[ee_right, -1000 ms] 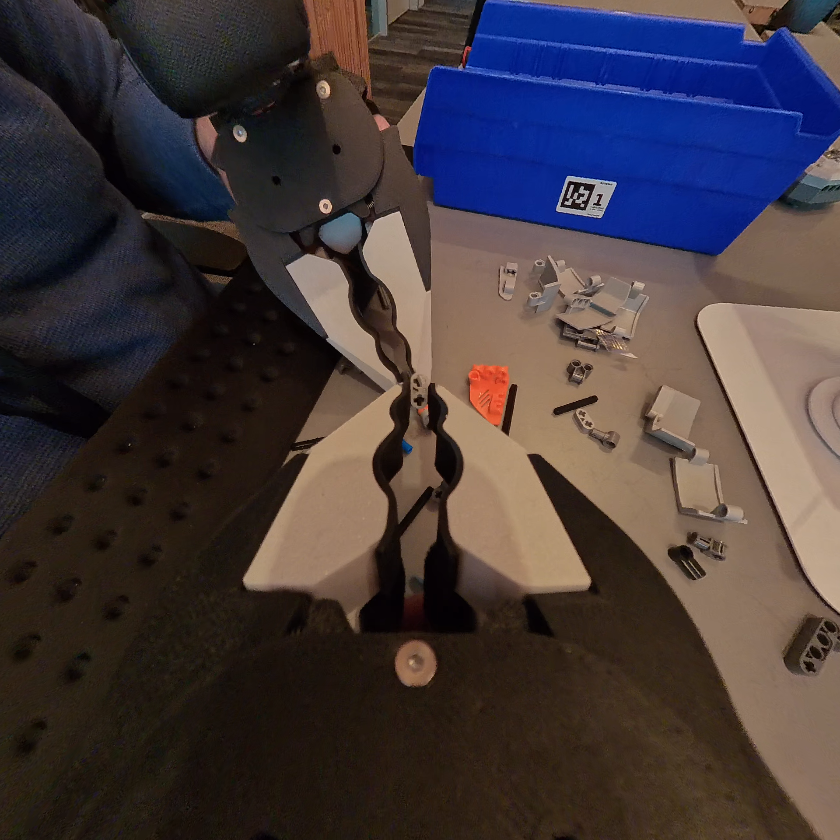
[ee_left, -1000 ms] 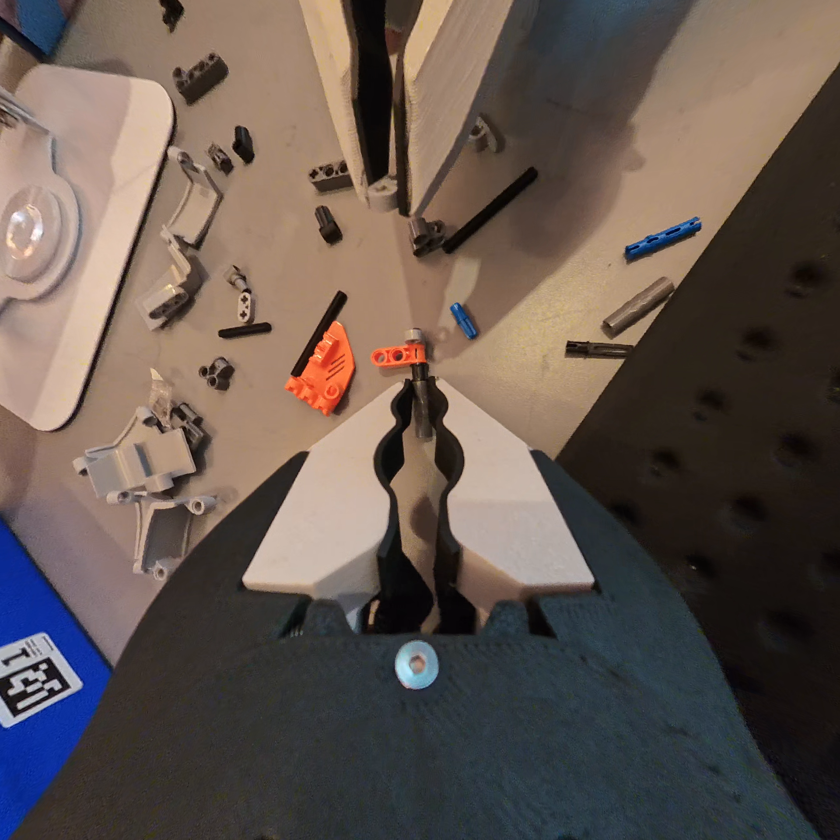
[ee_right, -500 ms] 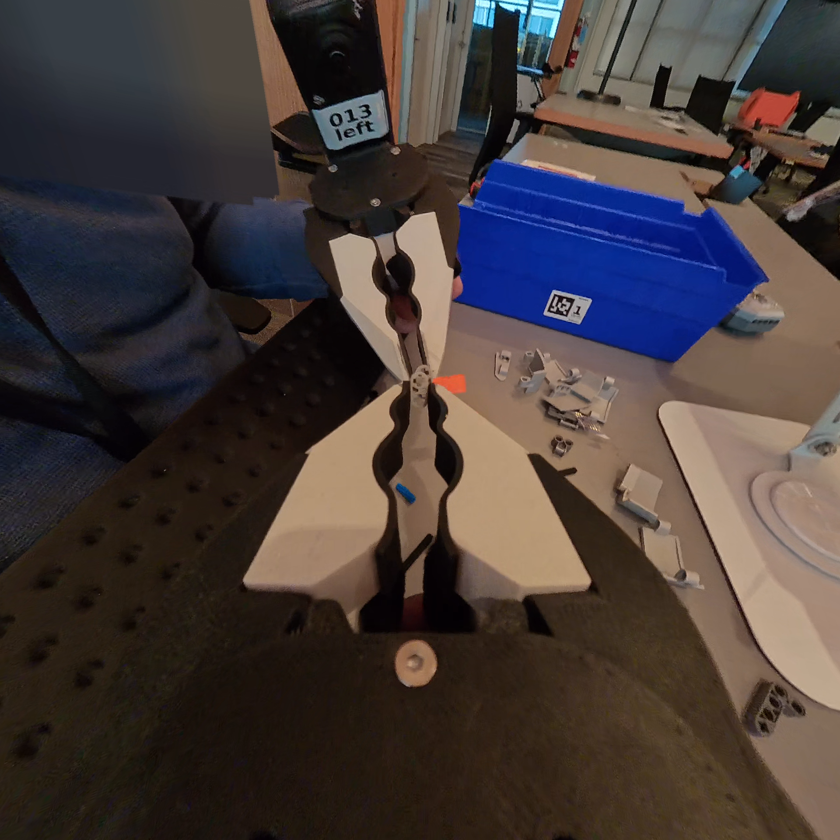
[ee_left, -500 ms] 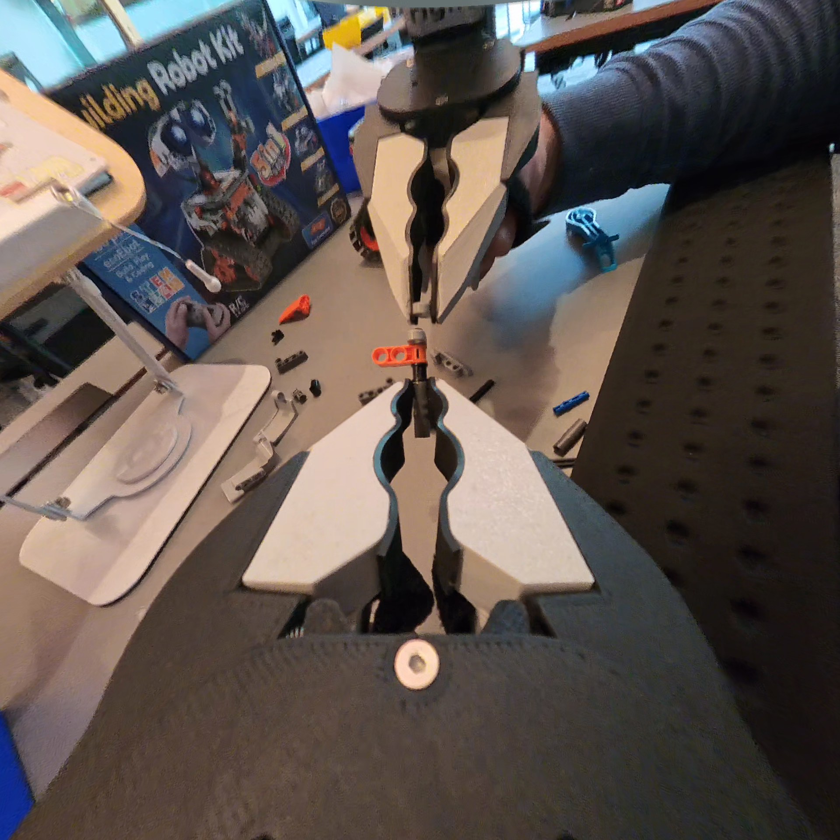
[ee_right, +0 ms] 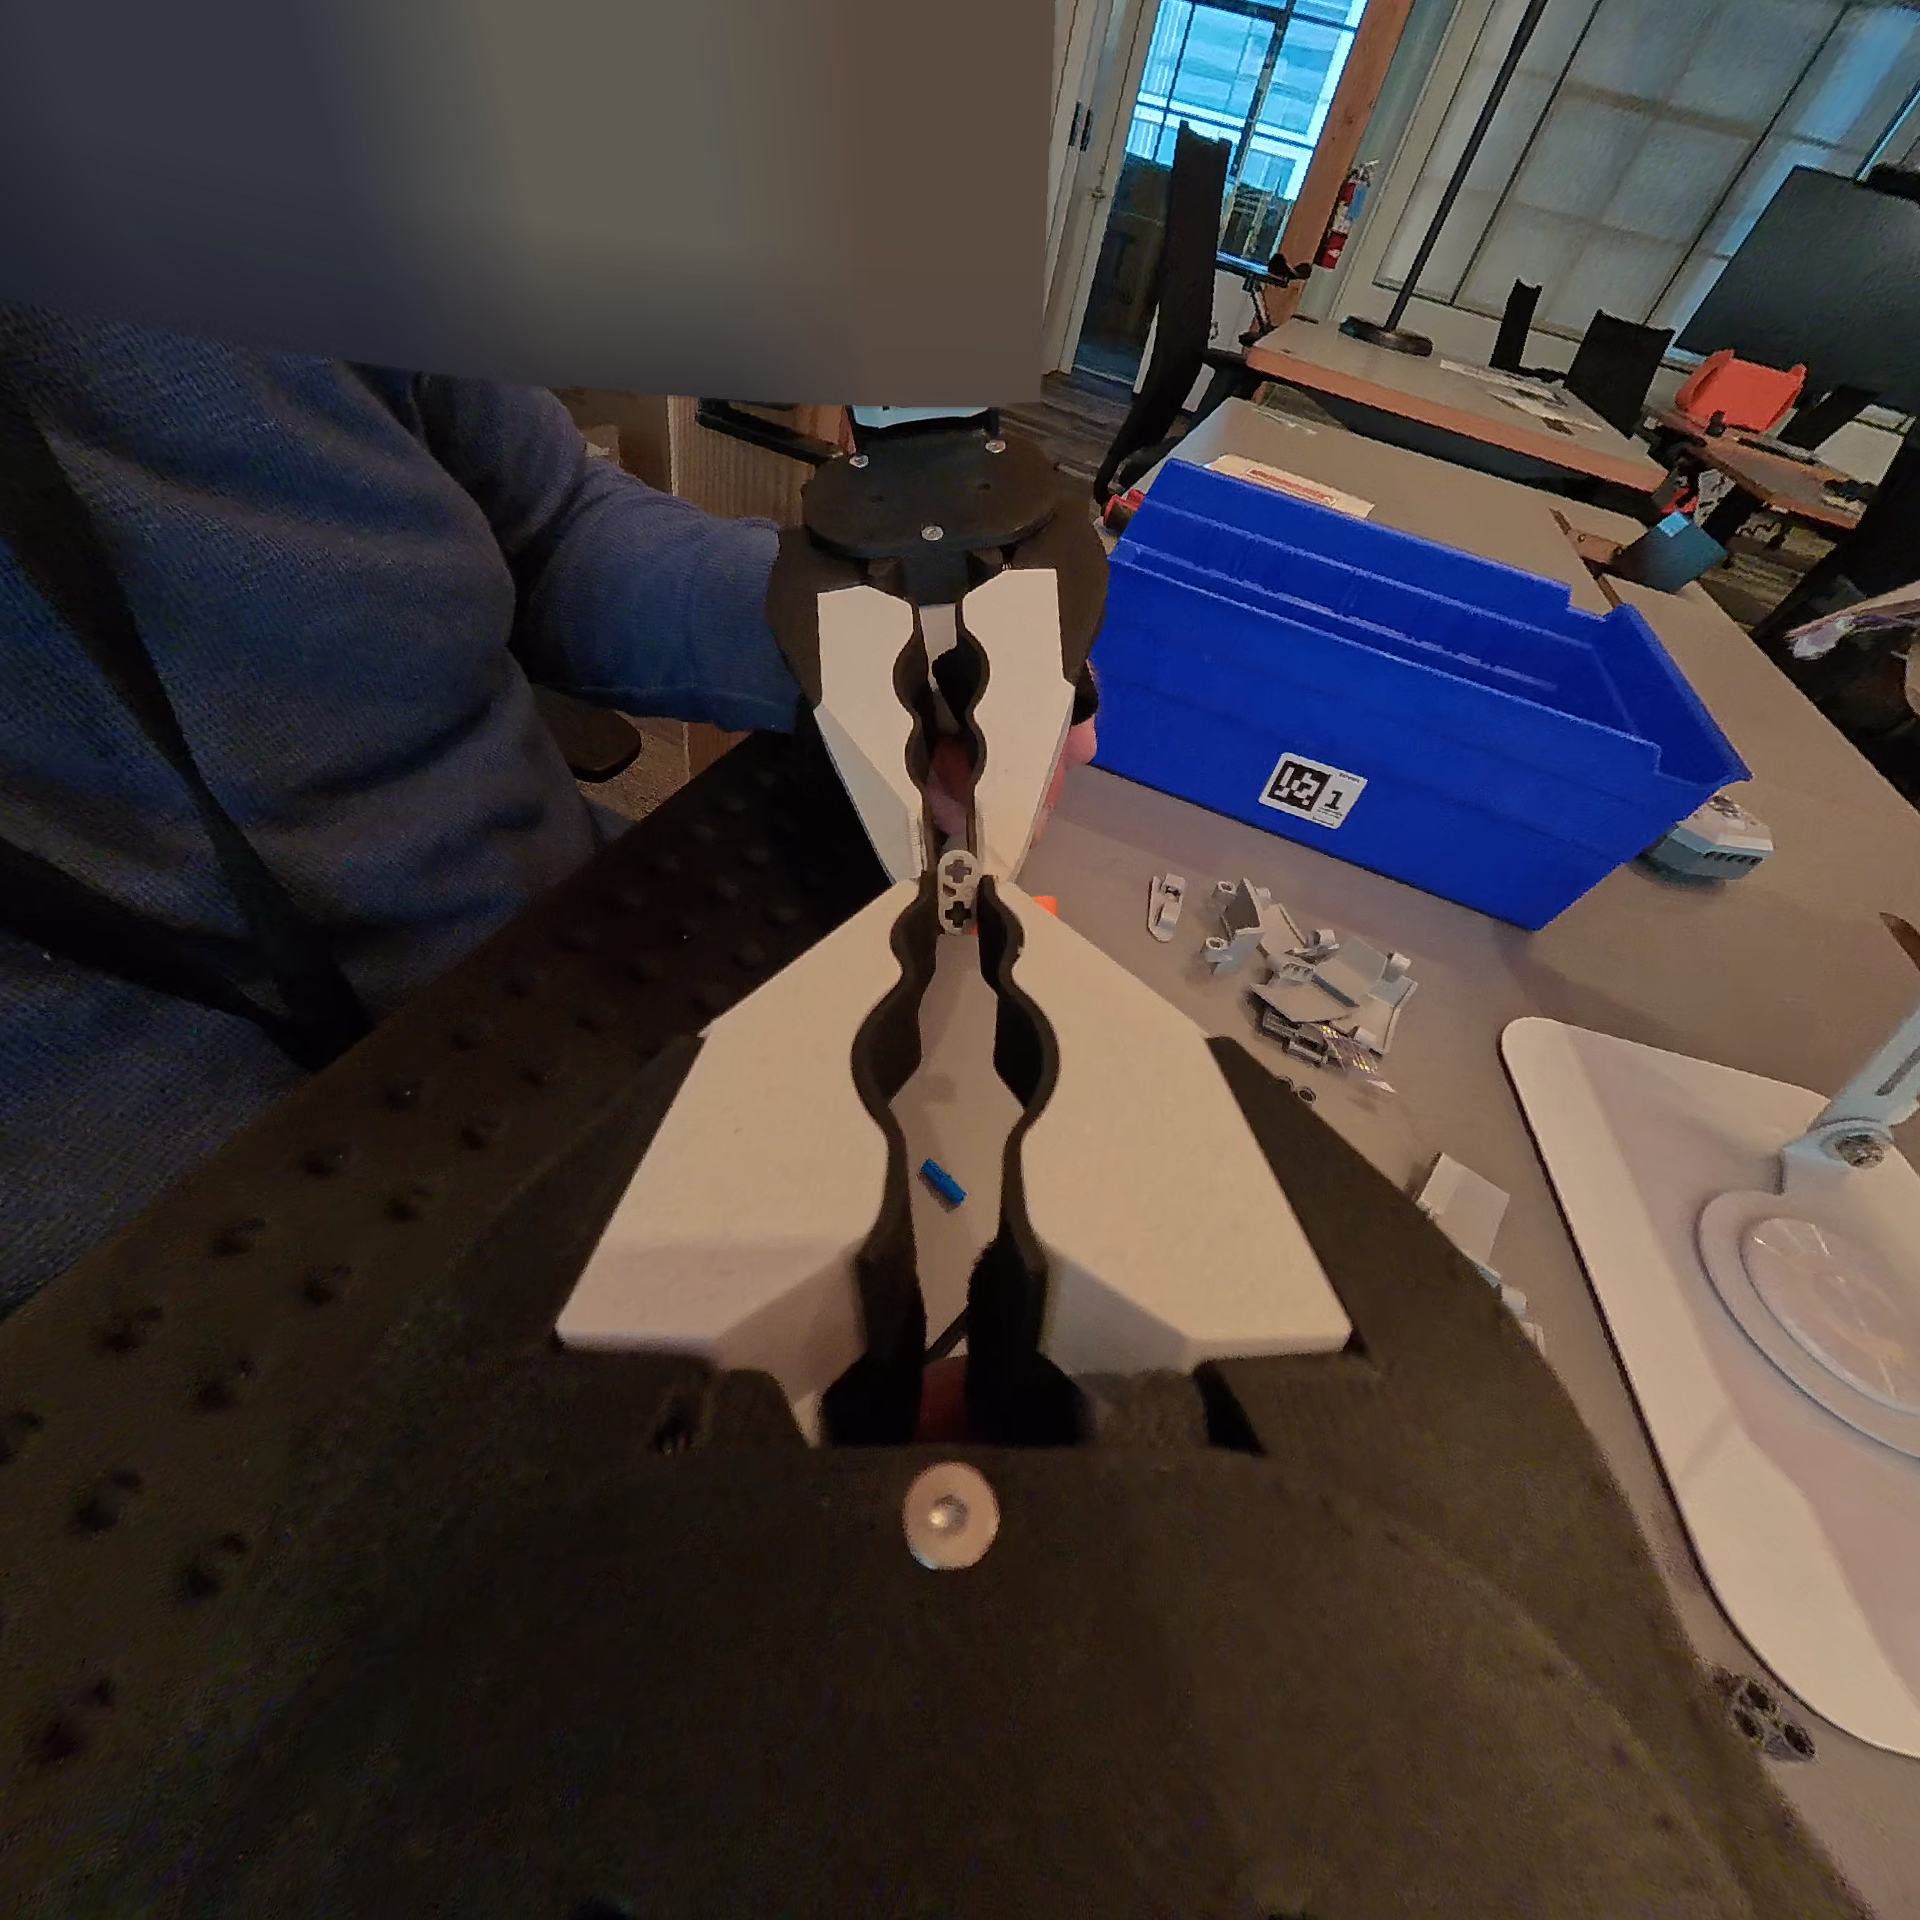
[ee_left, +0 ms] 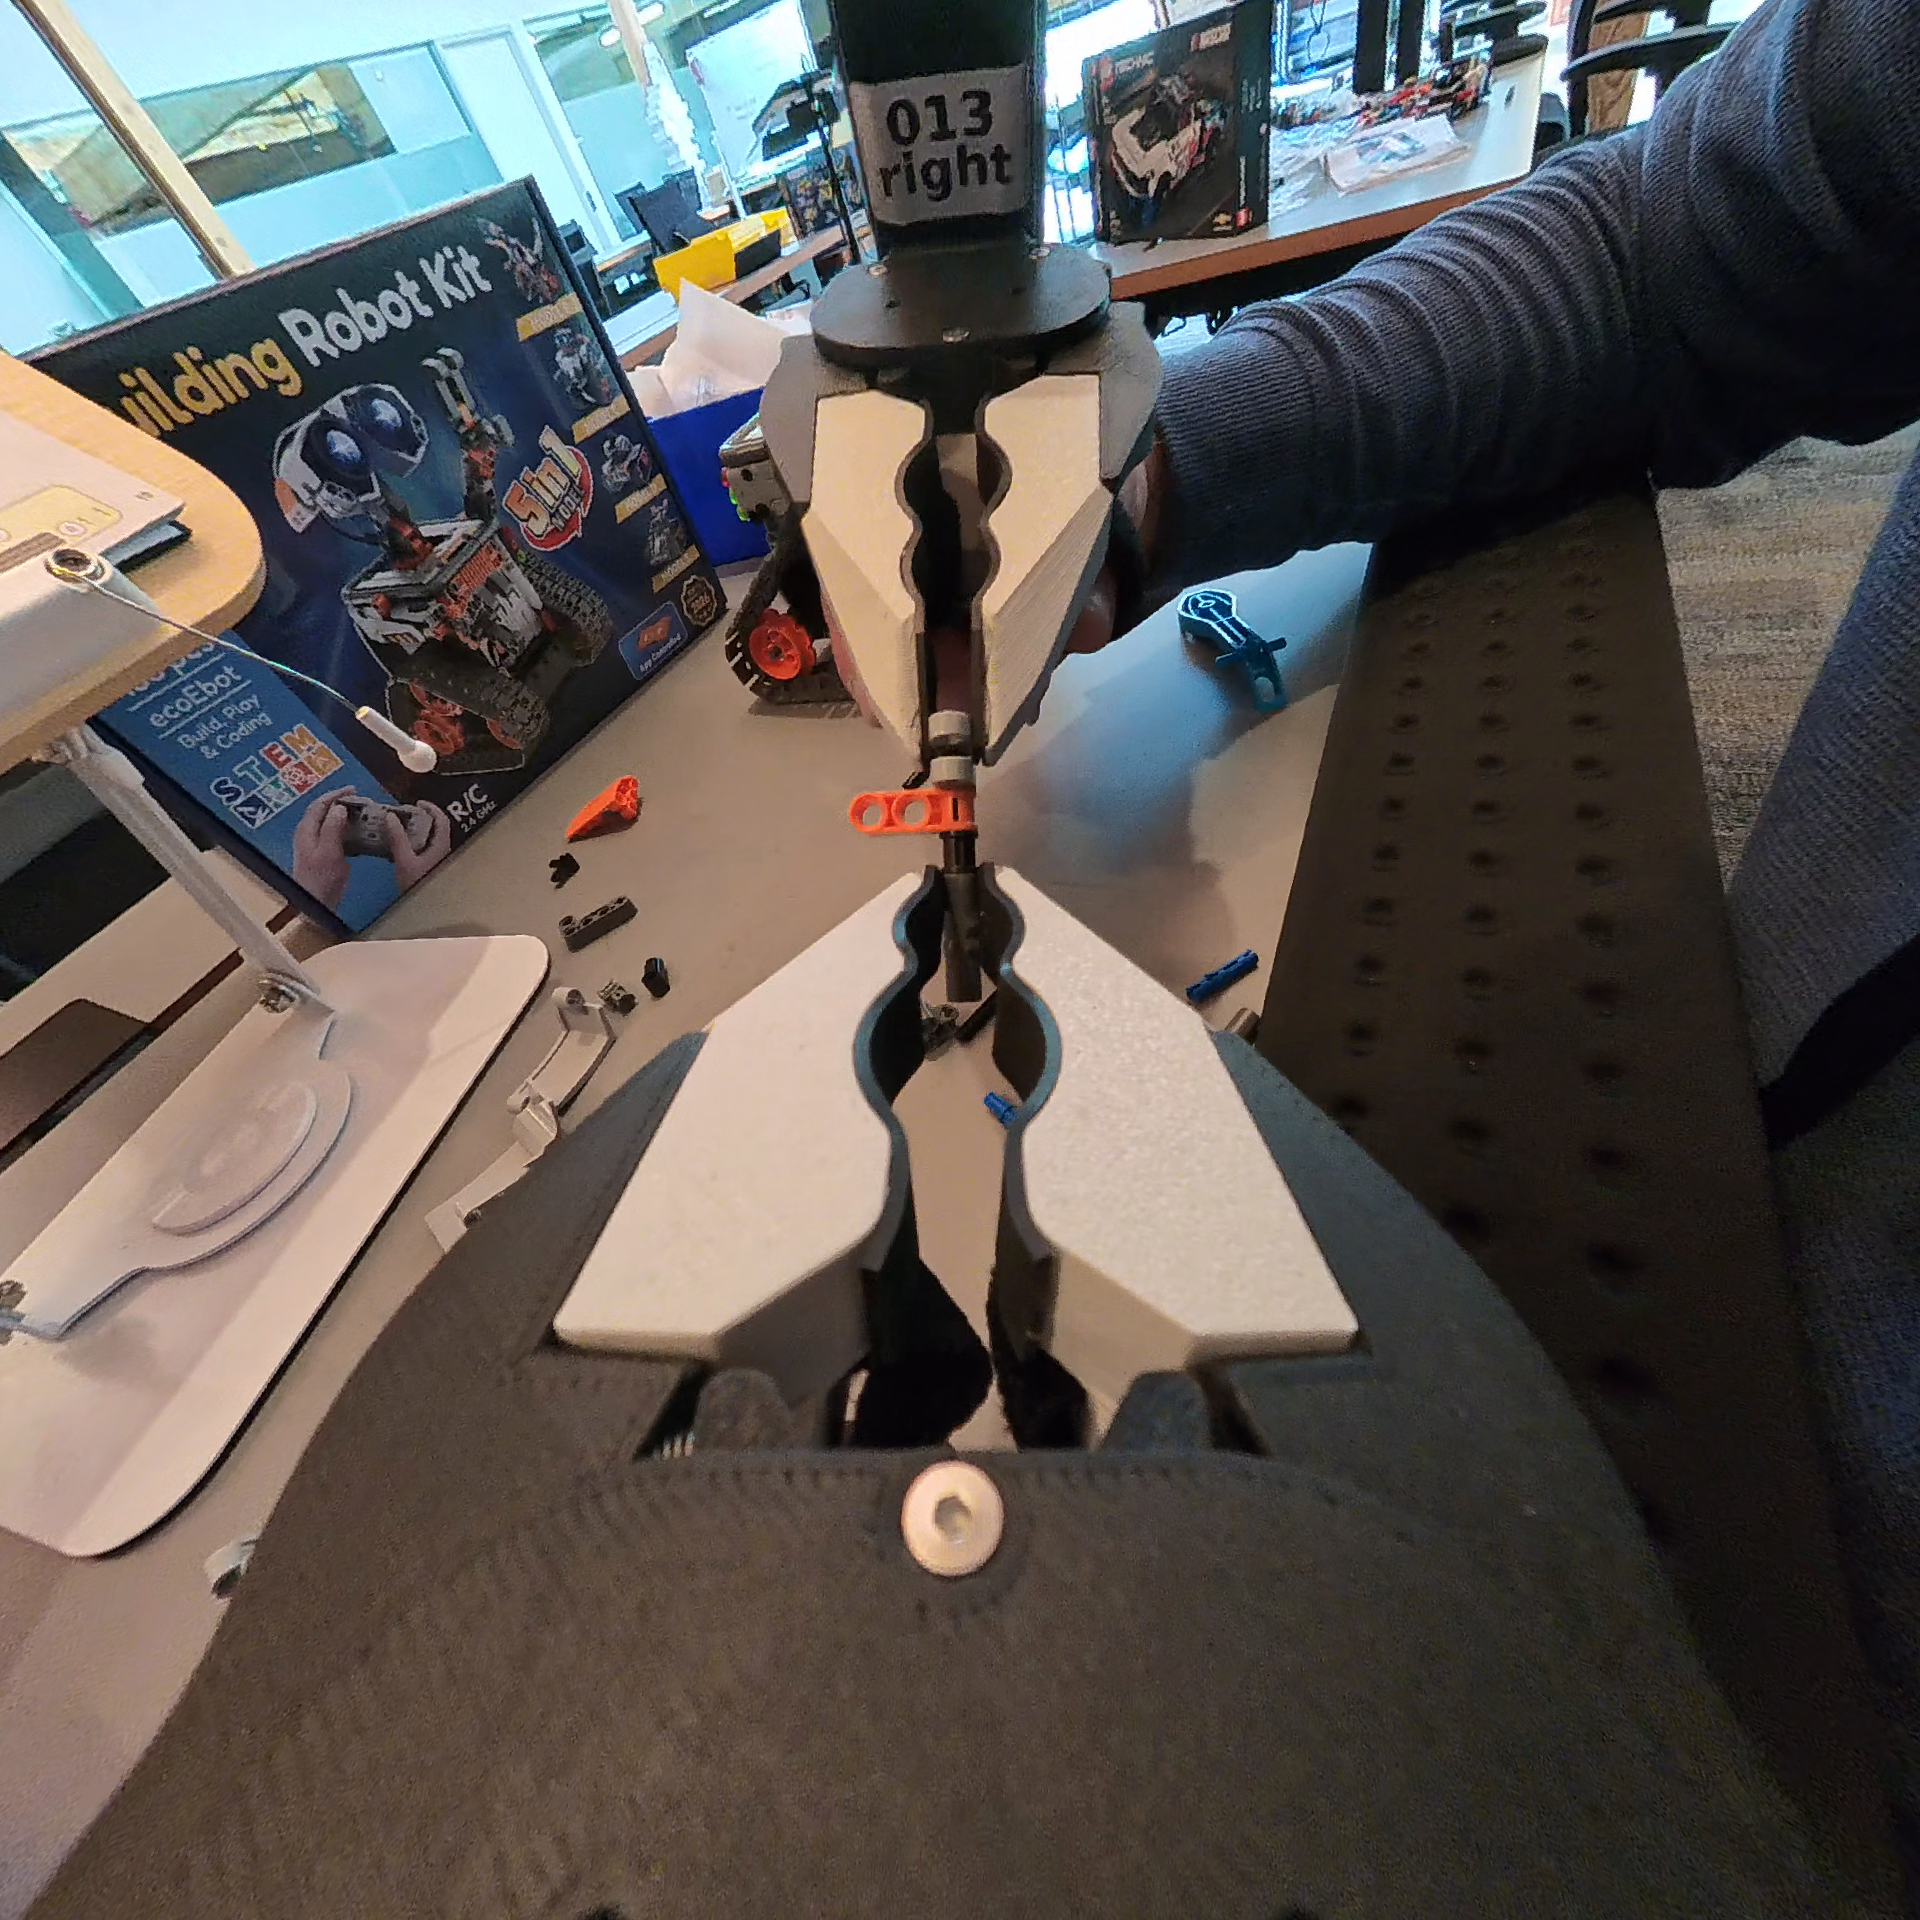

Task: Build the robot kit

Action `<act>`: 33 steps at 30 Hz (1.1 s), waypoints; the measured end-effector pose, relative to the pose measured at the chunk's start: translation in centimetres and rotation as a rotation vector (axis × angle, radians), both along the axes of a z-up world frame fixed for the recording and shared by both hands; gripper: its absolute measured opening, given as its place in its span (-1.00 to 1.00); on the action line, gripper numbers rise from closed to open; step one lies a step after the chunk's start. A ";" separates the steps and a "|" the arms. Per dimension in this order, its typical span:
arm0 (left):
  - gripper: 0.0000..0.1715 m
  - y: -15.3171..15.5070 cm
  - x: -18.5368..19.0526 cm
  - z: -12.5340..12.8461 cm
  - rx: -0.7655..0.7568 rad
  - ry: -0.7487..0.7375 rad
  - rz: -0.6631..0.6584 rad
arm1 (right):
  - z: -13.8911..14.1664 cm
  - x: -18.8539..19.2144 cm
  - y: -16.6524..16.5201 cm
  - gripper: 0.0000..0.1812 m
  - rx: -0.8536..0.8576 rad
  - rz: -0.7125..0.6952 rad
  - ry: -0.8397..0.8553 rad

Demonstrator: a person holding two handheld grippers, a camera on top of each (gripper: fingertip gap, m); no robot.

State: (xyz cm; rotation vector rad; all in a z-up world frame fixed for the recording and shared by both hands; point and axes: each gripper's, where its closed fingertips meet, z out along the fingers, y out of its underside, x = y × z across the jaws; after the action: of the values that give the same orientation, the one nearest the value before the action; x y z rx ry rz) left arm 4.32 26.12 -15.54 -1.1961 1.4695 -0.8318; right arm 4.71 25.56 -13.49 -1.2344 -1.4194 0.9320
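Where both tips meet, left gripper (ee_left: 958, 902) jaws clamped on dark axle (ee_left: 961, 925), right gripper (ee_right: 958, 896) jaws seemingly pinching grey connector (ee_right: 956, 891), joint hidden.

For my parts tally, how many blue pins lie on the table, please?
2: short blue pin seen between the left jaws, longer blue pin beside the black mat; more may be hidden.

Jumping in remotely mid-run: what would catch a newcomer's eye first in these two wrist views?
First, the two grippers meeting tip to tip above the grey table: the left gripper clamps a dark axle carrying an orange connector, while the right gripper pinches a small grey connector at the axle's far end. Next, the blue bin behind them on the left gripper's side, and the robot kit box standing opposite.
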 end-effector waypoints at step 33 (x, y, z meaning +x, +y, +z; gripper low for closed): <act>-0.94 -0.3 0.0 -5.5 0.141 0.272 0.006 | -5.4 -1.0 -0.8 -0.95 0.279 -0.054 -0.402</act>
State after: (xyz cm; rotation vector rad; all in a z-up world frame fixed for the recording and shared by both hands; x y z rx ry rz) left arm 4.34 25.84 -21.03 -1.2413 1.7125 -0.5662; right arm 3.71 24.74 -18.91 -1.2831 -1.7515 0.4404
